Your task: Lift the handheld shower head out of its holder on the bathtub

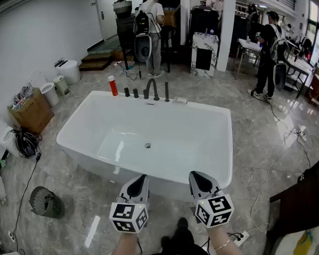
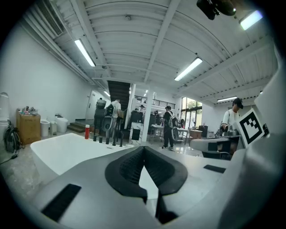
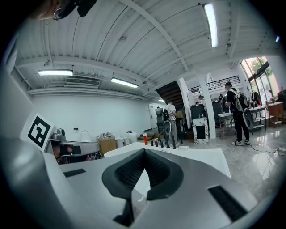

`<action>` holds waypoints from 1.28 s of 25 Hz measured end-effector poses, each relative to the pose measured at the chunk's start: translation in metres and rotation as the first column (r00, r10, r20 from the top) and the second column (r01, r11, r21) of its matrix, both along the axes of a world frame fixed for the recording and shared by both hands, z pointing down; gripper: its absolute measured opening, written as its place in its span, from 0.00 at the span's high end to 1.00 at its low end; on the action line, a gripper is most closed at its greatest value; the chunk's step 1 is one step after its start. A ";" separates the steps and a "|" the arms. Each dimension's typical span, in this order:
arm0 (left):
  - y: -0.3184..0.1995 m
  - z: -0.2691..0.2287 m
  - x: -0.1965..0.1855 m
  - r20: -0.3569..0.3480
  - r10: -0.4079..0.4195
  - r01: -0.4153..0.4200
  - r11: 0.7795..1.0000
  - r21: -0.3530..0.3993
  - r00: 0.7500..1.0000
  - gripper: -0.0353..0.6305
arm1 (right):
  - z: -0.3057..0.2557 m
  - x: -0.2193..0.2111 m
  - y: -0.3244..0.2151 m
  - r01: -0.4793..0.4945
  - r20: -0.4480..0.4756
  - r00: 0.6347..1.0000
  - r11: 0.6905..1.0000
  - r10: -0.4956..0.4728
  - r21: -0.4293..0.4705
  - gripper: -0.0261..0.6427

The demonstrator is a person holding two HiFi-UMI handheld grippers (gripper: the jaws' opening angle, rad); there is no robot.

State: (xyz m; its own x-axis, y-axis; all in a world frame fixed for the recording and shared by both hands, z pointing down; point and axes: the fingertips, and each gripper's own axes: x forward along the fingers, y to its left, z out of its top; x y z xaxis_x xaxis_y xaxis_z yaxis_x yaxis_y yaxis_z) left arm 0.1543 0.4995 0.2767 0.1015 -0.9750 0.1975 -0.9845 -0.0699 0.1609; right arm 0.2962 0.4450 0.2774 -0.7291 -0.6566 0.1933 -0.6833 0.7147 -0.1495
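Slim dark handheld shower head (image 1: 166,91) stands upright, long axis vertical, in its holder on the far rim of the white rectangular bathtub (image 1: 225,154). Left claw (image 1: 141,178) and right claw (image 1: 197,177) hover at the near rim, both closed and empty.

The left gripper (image 2: 143,152) has its two black jaws shut tight together, with nothing between them. Past them, on the left, sits a big white bathtub (image 2: 58,154). On its far edge stands a red bottle (image 2: 87,131), and just right of it is a row of small dark taps (image 2: 120,139). Far off, people (image 2: 169,127) stand on the shiny floor. A brown box (image 2: 28,128) sits far left, near the wall
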 end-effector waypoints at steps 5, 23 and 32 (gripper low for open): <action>0.003 -0.003 -0.003 0.000 0.004 -0.004 1.000 0.009 1.000 0.92 | 0.000 -0.003 0.003 0.005 0.008 1.000 1.000 -0.005 -0.004 0.95; -0.038 0.008 -0.044 -0.011 -0.021 0.021 1.000 -0.005 1.000 0.92 | 0.008 -0.037 -0.056 -0.002 0.044 0.999 1.000 0.004 -0.028 0.93; -0.179 0.036 -0.098 -0.008 -0.050 0.050 0.998 -0.046 0.999 0.92 | 0.025 -0.094 -0.210 0.026 0.062 0.998 0.999 -0.023 -0.041 0.93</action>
State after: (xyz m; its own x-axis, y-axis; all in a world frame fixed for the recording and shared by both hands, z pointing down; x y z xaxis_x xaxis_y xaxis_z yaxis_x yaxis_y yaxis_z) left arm 0.0560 0.3202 0.3129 0.0548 -0.9690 0.2410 -0.9850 -0.0129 0.1721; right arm 0.2021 0.2353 0.3023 -0.7562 -0.6306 0.1749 -0.6542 0.7233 -0.2209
